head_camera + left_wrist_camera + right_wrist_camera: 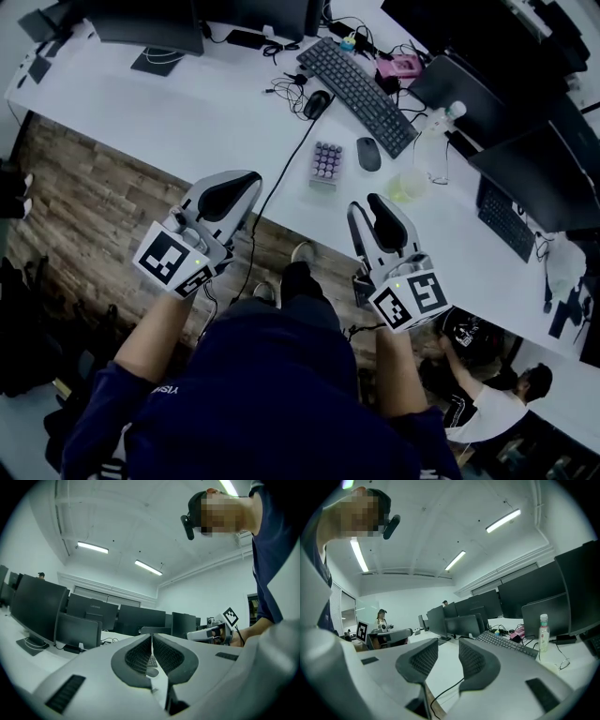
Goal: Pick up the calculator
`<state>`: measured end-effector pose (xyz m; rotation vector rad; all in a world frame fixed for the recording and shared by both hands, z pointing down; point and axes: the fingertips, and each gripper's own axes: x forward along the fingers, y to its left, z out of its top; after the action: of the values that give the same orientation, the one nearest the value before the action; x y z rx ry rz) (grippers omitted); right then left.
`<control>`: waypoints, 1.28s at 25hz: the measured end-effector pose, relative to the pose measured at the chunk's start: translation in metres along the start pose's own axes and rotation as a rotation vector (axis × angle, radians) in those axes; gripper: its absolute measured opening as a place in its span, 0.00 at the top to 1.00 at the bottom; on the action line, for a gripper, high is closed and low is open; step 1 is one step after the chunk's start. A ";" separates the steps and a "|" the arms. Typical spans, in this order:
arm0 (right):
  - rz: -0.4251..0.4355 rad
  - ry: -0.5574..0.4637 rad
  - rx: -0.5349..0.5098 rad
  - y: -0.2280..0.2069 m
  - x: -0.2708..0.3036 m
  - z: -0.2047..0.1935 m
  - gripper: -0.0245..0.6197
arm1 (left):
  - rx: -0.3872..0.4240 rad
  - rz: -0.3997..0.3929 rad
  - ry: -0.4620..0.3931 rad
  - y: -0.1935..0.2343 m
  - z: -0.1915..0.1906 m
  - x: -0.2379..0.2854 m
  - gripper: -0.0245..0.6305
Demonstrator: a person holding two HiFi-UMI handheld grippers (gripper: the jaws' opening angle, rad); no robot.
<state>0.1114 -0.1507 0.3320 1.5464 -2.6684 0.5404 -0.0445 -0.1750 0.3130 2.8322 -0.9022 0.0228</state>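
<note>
A long white desk stretches left to right, with brown wood-plank flooring on its near side. Black flat monitors line its far side under white ceiling strip lights.

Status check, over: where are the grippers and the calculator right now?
Left gripper shut, empty; right gripper open, empty. Calculator on desk ahead, untouched. Black cable and mouse flank it.

Left gripper jaws seem pressed together; right gripper jaws apart.
</note>
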 end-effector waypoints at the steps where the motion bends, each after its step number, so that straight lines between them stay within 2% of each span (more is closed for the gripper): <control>1: 0.009 0.005 0.001 -0.006 0.004 0.001 0.74 | -0.002 0.007 0.004 0.003 -0.001 0.006 0.91; 11: 0.118 0.066 0.015 -0.059 0.051 0.006 0.72 | -0.020 0.101 0.051 0.032 -0.009 0.060 0.91; 18: 0.172 0.112 -0.036 -0.082 0.077 -0.002 0.71 | -0.032 0.150 0.074 0.050 -0.019 0.085 0.91; 32: 0.191 0.210 -0.131 -0.110 0.111 -0.054 0.71 | -0.066 0.161 0.156 0.074 -0.079 0.104 0.91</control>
<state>0.1382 -0.2778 0.4349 1.1411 -2.6438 0.4915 0.0009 -0.2811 0.4091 2.6469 -1.0703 0.2268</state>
